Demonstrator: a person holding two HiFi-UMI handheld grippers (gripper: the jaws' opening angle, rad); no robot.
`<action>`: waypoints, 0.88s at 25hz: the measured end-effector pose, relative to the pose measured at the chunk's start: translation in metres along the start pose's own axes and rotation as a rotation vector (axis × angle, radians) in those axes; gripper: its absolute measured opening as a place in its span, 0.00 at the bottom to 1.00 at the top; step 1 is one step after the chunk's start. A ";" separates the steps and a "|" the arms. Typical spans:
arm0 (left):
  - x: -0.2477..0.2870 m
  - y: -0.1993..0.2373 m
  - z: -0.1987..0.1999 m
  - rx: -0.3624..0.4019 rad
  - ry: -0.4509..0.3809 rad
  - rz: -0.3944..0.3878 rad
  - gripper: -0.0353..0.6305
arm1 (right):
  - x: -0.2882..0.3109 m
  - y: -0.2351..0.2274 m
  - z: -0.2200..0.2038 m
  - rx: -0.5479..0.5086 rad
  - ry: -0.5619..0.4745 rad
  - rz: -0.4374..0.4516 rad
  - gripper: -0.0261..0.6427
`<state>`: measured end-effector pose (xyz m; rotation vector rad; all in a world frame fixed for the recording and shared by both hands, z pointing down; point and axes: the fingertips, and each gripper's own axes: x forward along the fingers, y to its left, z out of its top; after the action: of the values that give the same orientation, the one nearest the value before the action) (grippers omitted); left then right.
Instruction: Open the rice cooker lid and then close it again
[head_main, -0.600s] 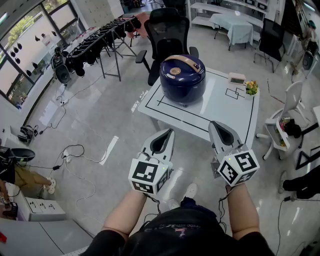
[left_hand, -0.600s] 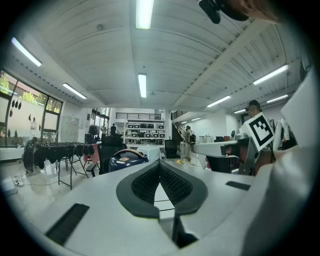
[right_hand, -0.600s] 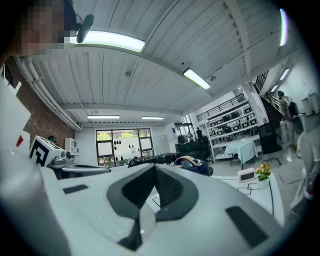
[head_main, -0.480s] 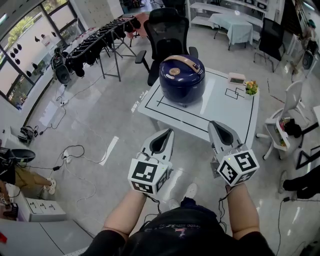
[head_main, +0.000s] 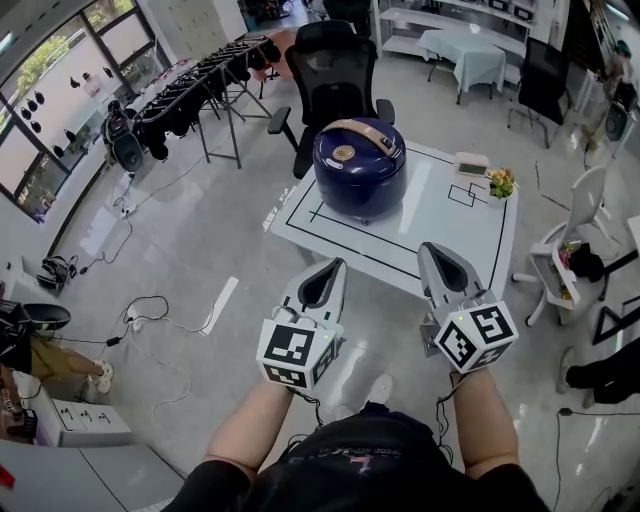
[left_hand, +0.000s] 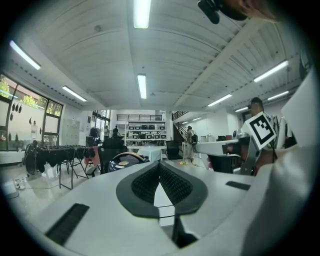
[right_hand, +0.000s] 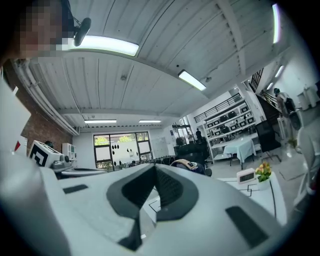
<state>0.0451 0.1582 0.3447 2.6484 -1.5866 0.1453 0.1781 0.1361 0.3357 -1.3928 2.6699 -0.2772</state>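
The dark blue rice cooker (head_main: 360, 168) stands on the far left part of the white table (head_main: 440, 215), its lid down and its tan handle lying across the top. Both grippers hang in the air in front of the table's near edge, well short of the cooker. My left gripper (head_main: 335, 268) is shut and holds nothing; in the left gripper view its jaws (left_hand: 160, 166) meet, with the cooker (left_hand: 125, 161) far beyond them. My right gripper (head_main: 432, 252) is shut and empty too, its jaws (right_hand: 154, 169) closed and the cooker (right_hand: 187, 165) distant.
A black office chair (head_main: 335, 60) stands behind the table. A small clock (head_main: 472, 165) and a flower pot (head_main: 501, 180) sit at the table's far right. A clothes rack (head_main: 200, 80) is at the left, a white chair (head_main: 580, 215) at the right, and cables (head_main: 150, 310) lie on the floor.
The table and cooker have slid slightly down and left in the head view as the person comes nearer. Both grippers keep their place in the view and stay shut.
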 end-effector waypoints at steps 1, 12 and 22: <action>0.004 0.001 0.002 0.005 -0.004 0.005 0.06 | 0.002 -0.003 0.002 0.003 -0.003 0.003 0.04; 0.055 0.001 0.025 0.044 -0.039 0.040 0.07 | 0.020 -0.046 0.029 -0.005 -0.052 0.064 0.04; 0.083 -0.015 0.038 0.088 -0.028 0.029 0.21 | 0.018 -0.072 0.042 0.020 -0.093 0.079 0.08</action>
<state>0.0994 0.0891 0.3155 2.7046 -1.6658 0.1843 0.2336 0.0766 0.3097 -1.2583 2.6319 -0.2248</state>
